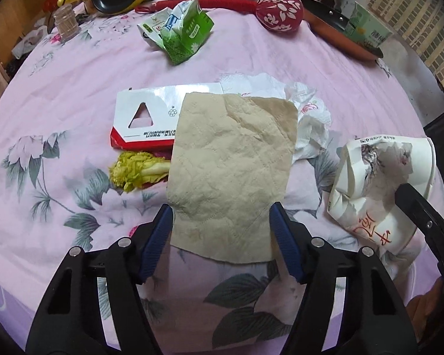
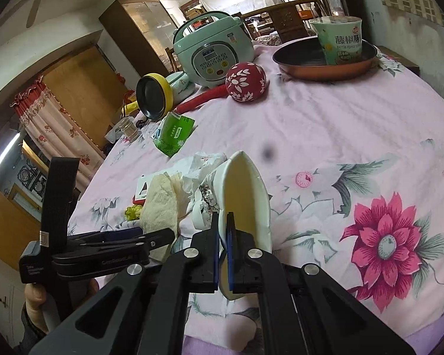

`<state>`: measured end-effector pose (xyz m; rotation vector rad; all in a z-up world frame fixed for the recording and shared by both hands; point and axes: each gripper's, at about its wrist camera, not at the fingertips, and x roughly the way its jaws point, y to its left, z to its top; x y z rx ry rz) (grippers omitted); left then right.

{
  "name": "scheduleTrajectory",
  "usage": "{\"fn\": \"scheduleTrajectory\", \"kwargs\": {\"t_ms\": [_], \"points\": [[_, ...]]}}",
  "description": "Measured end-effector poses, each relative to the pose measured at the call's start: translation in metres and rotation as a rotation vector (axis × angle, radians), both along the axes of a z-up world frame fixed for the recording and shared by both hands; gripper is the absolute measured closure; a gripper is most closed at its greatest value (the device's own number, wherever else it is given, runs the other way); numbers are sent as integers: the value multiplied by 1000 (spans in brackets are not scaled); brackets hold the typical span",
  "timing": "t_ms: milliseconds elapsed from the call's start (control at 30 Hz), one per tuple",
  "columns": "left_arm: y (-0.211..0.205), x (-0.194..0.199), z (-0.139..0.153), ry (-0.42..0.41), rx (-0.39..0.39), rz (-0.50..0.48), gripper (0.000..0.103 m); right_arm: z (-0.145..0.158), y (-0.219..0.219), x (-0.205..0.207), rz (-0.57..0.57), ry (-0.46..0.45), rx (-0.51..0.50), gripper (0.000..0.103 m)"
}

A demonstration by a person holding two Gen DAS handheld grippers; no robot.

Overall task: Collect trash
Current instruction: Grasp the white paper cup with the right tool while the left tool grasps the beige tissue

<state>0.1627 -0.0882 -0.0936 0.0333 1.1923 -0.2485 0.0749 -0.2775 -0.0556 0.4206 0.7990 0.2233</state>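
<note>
A beige paper napkin (image 1: pixel 232 165) hangs between my left gripper's (image 1: pixel 222 222) blue pads; the jaws stand wide, touching its edges, and the napkin drapes over a red-and-white box (image 1: pixel 145 118). A cabbage leaf (image 1: pixel 136 171) lies beside it, with white crumpled tissue (image 1: pixel 310 124) to the right. My right gripper (image 2: pixel 223 224) is shut on the rim of a crushed white paper bowl (image 2: pixel 247 195), which also shows in the left wrist view (image 1: pixel 379 189). A crumpled green carton (image 1: pixel 183 29) lies farther back. The left gripper shows in the right wrist view (image 2: pixel 162 236) with the napkin (image 2: pixel 159 207).
On the pink flowered tablecloth (image 2: pixel 340 136) stand a mint rice cooker (image 2: pixel 213 53), a yellow pan (image 2: pixel 154 97), a red massage mallet (image 2: pixel 245 81), and a copper pan (image 2: pixel 325 62) holding a noodle cup (image 2: pixel 337 40). A toothpick jar (image 1: pixel 66 20) stands at far left.
</note>
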Motion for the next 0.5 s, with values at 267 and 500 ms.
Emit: {"fn": "scheduleTrajectory", "kwargs": {"t_ms": [267,500], "points": [[-9,-1,2,-44,61,-19,89,-3,-1,2,1,15,-4,98],[7,-35,39,-143,18,-15,97,-7,-6,5,-16,25,-6,98]]}}
